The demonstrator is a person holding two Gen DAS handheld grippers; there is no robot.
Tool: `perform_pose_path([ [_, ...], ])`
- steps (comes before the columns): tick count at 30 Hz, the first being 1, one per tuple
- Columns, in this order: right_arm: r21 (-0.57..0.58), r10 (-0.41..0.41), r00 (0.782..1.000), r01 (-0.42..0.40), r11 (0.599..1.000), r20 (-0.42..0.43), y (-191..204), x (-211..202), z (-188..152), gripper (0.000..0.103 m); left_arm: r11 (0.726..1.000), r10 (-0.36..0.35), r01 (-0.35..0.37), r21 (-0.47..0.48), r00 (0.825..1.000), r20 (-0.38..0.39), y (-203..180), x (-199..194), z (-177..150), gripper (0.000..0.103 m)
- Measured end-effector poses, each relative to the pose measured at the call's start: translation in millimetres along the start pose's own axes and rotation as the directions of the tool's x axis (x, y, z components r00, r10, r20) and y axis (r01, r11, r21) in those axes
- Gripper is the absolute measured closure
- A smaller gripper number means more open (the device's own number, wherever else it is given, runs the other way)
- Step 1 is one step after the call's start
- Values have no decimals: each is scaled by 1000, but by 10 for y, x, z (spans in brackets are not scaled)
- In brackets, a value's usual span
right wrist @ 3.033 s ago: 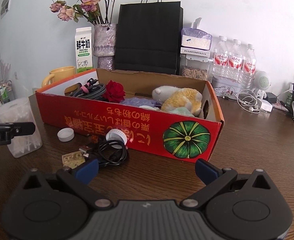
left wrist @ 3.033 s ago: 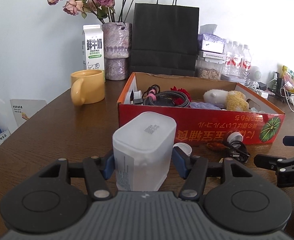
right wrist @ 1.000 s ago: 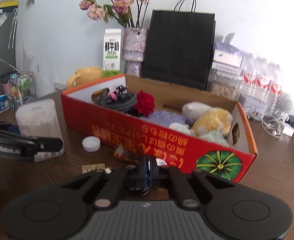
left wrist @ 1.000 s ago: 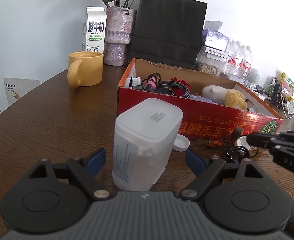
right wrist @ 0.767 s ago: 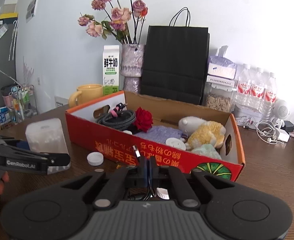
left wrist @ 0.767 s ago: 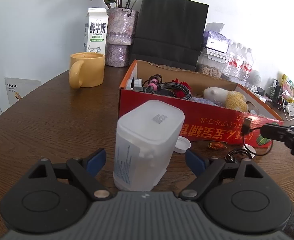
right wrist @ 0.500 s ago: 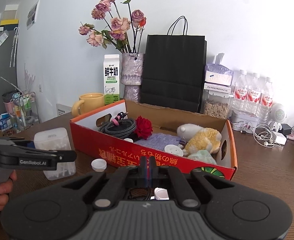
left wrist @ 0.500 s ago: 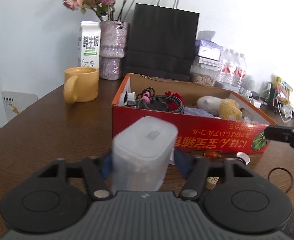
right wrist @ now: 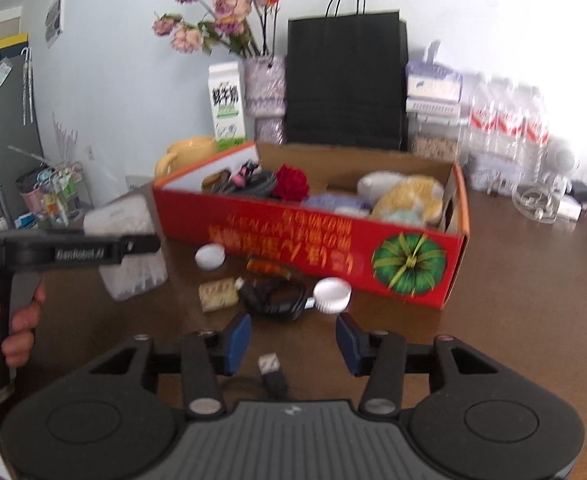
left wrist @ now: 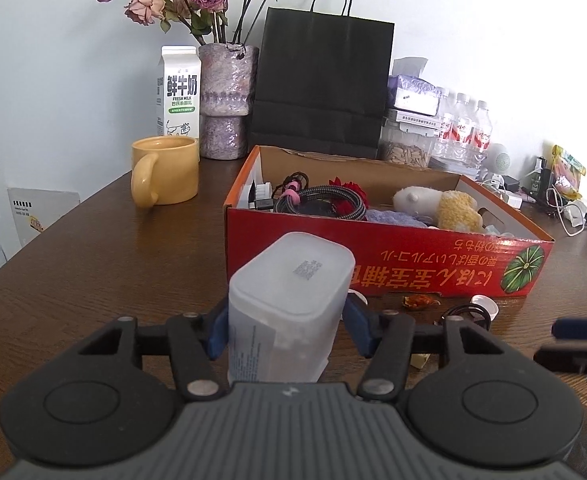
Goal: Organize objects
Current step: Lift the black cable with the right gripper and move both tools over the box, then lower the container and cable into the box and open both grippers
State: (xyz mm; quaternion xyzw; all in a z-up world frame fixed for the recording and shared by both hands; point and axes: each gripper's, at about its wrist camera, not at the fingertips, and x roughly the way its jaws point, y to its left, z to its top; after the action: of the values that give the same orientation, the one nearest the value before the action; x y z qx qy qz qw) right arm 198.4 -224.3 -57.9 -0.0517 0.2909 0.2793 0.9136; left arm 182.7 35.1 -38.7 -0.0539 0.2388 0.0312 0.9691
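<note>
My left gripper [left wrist: 285, 330] is shut on a frosted white plastic container [left wrist: 289, 300], its blue pads pressing both sides. The container stands upright in front of the red cardboard box [left wrist: 373, 272]. In the right wrist view, the same container [right wrist: 133, 264] sits behind the left gripper's fingers [right wrist: 81, 254]. My right gripper [right wrist: 293, 340] hangs over the table with its jaws opening. A black USB plug [right wrist: 271, 372] lies between them, untouched by the pads. The rest of the black cable [right wrist: 277, 298] is coiled just ahead, beside a white cap [right wrist: 331, 290].
Before the box lie a second white cap [right wrist: 210, 257], a candy wrapper [right wrist: 267, 268] and a tan packet [right wrist: 218, 300]. Behind stand a yellow mug [left wrist: 165, 170], milk carton [left wrist: 179, 92], flower vase [left wrist: 227, 104], black bag [left wrist: 321, 88] and water bottles [left wrist: 465, 128]. A person's hand [right wrist: 17, 320] grips the left handle.
The left jaws, open around the container a second ago, have closed onto it. The right gripper, then shut on the black cable, has opened and the cable now lies on the table.
</note>
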Motion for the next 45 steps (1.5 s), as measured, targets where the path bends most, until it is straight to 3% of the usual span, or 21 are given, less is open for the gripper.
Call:
perform_pose_path([
  [4,-13,12,998,-13,1000,-59,35,69,-138,57,1000,-4,4,0,1000,14,7,-115,-13,45],
  [11,-40,21,996,-25,999,-88,1,69,-205,60,1000,-8,8,0,1000,25,36,-299,-30,45],
  [12,-44,19,996,-23,999,-88,8,76,-198,63,1000,-7,7,0,1000,24,35,-304,-31,45],
  [14,-53,24,996,-29,998,-87,26,92,-183,91,1000,-5,6,-2,1000,23,25,-319,-37,45],
  [15,-53,36,996,-41,998,-87,37,99,-174,93,1000,-6,6,-1,1000,22,17,-323,-38,45],
  [26,-68,26,1000,-25,997,15,145,-30,-84,94,1000,-21,21,9,998,53,-55,-425,26,45],
  [37,-84,21,989,-9,996,149,138,-53,371,94,997,-79,76,28,985,152,-298,-378,382,45],
  [45,-85,-2,977,20,996,213,93,95,716,94,994,-104,99,35,974,201,-456,-130,711,45],
])
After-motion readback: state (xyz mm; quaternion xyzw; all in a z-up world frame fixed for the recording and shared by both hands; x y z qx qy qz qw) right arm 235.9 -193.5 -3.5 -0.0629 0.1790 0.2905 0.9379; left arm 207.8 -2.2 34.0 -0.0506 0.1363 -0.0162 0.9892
